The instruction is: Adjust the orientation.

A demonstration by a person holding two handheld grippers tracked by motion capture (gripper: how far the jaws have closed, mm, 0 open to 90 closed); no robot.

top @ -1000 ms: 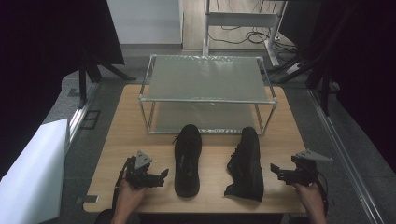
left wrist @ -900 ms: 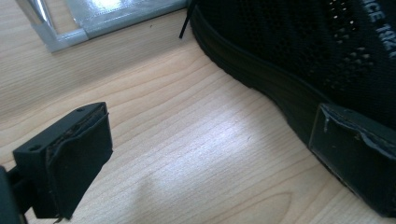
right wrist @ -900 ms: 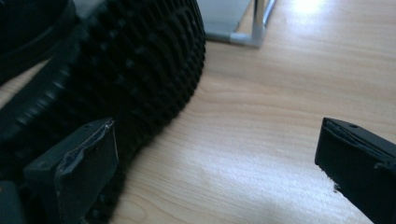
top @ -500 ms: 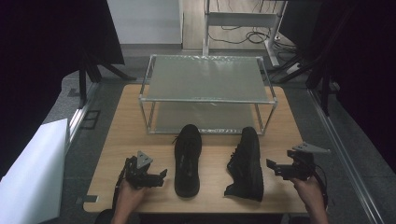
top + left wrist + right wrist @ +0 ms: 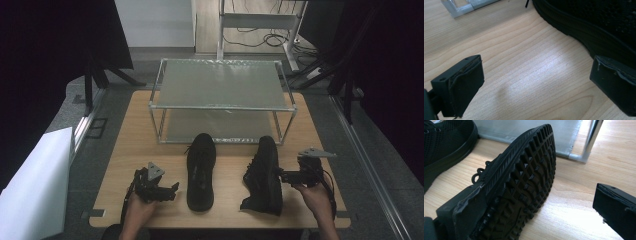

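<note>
Right gripper (image 5: 286, 176) has closed in on the right shoe (image 5: 263, 175) since the earlier frames, going from well apart at the table's right edge to just beside the sole; left gripper (image 5: 166, 191) has barely shifted, and both shoes and the rack (image 5: 222, 106) sit as before. Right shoe lies tipped on its side on the table (image 5: 125, 150) in front of the rack, tread facing the right gripper, w/ the left shoe (image 5: 201, 170) upright just beside it. In the right gripper view the jaws stand spread wide, the sole (image 5: 524, 182) between them but nearer the left jaw, nothing pinched yet. Left gripper's jaws are also spread, empty, over bare wood w/ the left shoe's edge (image 5: 584, 27) near one jaw. Risks, as I judge them: the right jaws look set across the sole's width, and a bite on tread alone could slip off the rubber lugs or let the shoe swing toe-down once lifted. Since the shoe is off-centre in the jaws, closing may shove it sideways into the left shoe before the grip forms. If the shoe is meant for the rack, the lower shelf's front bar and corner post (image 5: 592, 137) are close ahead, so a drooping toe could catch there. Loose laces (image 5: 477, 176) might snag too. Left gripper, coming in low, could nudge its shoe rather than straddle it.
</note>
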